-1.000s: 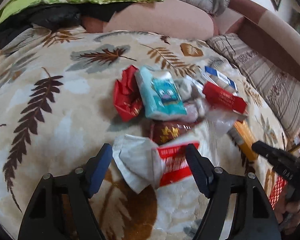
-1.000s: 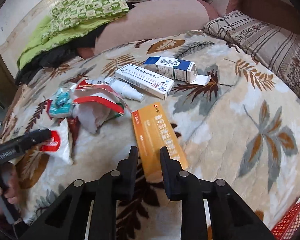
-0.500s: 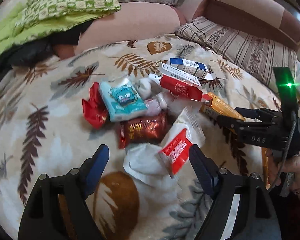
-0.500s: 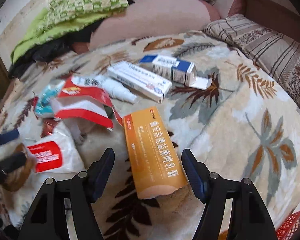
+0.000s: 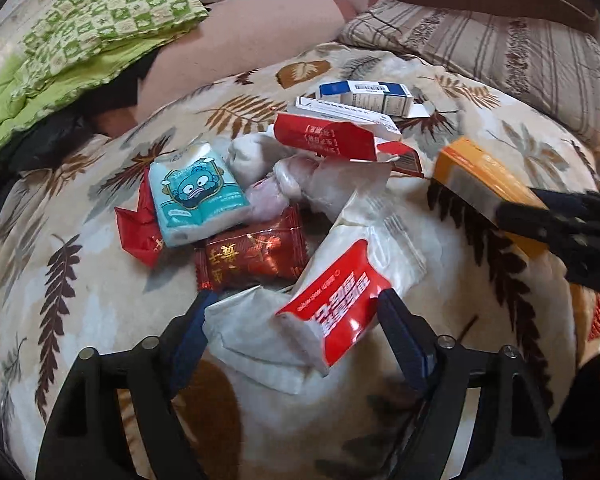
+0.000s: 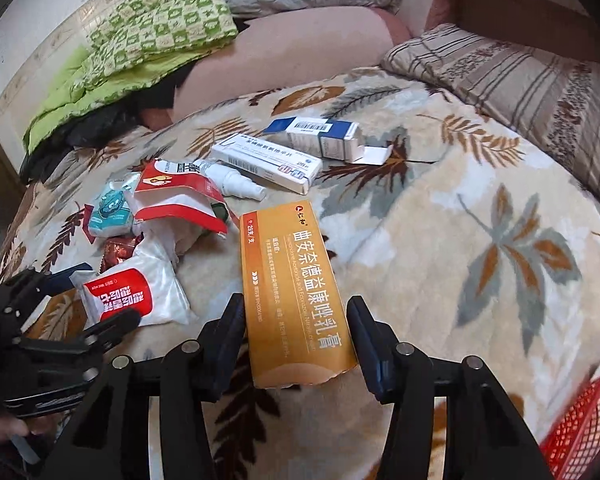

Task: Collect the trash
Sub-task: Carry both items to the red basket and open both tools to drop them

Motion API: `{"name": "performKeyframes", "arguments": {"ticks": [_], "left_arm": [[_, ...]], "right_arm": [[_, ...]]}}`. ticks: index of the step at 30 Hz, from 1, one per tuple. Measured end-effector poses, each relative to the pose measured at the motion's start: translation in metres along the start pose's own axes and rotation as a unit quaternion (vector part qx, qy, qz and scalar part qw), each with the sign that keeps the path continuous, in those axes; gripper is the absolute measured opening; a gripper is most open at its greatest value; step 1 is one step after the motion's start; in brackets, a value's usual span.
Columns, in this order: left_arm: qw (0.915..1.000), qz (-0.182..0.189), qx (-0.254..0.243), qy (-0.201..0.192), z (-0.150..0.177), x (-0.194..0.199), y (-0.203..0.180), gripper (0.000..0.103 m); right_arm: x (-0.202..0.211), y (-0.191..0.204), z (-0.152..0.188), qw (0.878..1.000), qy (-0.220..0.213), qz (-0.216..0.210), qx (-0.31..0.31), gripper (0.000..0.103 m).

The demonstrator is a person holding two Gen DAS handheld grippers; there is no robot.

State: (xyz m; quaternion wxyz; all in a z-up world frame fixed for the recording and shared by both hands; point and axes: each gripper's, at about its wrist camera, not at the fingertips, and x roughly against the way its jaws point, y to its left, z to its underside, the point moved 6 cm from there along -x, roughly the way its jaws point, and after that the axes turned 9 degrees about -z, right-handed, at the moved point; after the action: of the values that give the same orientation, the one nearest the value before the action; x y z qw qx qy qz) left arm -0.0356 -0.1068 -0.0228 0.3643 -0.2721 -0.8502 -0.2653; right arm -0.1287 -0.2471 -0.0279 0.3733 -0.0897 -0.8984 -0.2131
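Litter on the leaf-print blanket [image 6: 440, 248], both your grippers spread wide over it.

Your left gripper [image 5: 292, 316] straddles the red-and-white tissue pack [image 5: 340, 300], jaws wide, pads not clearly touching. Your right gripper [image 6: 296, 332] brackets the near end of the orange box [image 6: 292, 288], gaps on both sides. A red basket [image 6: 580, 420] sits near right.
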Motion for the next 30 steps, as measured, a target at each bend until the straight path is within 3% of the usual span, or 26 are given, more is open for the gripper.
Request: {"name": "performKeyframes", "arguments": {"ticks": [3, 5, 8, 11, 14, 18, 19, 20, 21, 23, 30], "left_arm": [[0.9998, -0.018, 0.001, -0.009, -0.001, 0.004, -0.007, 0.057], [0.9996, -0.025, 0.000, -0.014, 0.000, 0.009, -0.007, 0.051], [0.9998, 0.003, 0.020, -0.002, 0.002, 0.017, -0.003, 0.043], [0.9998, 0.009, 0.018, 0.003, 0.006, 0.019, -0.007, 0.048], [0.9999, 0.005, -0.001, 0.009, 0.005, 0.013, -0.017, 0.071], [0.9993, -0.010, -0.036, 0.007, 0.006, 0.004, -0.034, 0.074], [0.9990, -0.018, -0.042, 0.003, 0.005, 0.002, -0.037, 0.074], [0.9987, -0.024, -0.045, 0.000, 0.004, 0.001, -0.038, 0.067], [0.9985, -0.029, -0.047, -0.002, 0.004, 0.000, -0.039, 0.051], [0.9984, -0.032, -0.045, -0.004, 0.004, 0.000, -0.038, 0.039], [0.9990, 0.004, 0.008, -0.044, -0.003, 0.024, -0.029, 0.037]], "right_arm": [[0.006, 0.002, 0.008, 1.000, -0.001, -0.007, -0.008, 0.056], [0.011, 0.005, 0.011, 1.000, -0.005, -0.005, 0.001, 0.056], [0.019, 0.009, 0.012, 1.000, -0.015, 0.002, 0.011, 0.056], [0.022, 0.009, 0.012, 1.000, -0.022, 0.005, 0.013, 0.056], [0.019, 0.008, 0.013, 1.000, -0.018, 0.003, 0.009, 0.056], [0.018, 0.006, 0.013, 1.000, -0.017, 0.002, 0.007, 0.056], [0.017, 0.004, 0.013, 1.000, -0.017, 0.001, 0.002, 0.056], [0.016, 0.002, 0.013, 1.000, -0.016, 0.000, -0.003, 0.056], [0.016, 0.001, 0.013, 1.000, -0.016, -0.001, -0.005, 0.056], [0.016, -0.001, 0.012, 1.000, -0.019, 0.000, -0.010, 0.056], [0.030, -0.002, 0.007, 0.999, -0.046, 0.009, -0.007, 0.056]]}}
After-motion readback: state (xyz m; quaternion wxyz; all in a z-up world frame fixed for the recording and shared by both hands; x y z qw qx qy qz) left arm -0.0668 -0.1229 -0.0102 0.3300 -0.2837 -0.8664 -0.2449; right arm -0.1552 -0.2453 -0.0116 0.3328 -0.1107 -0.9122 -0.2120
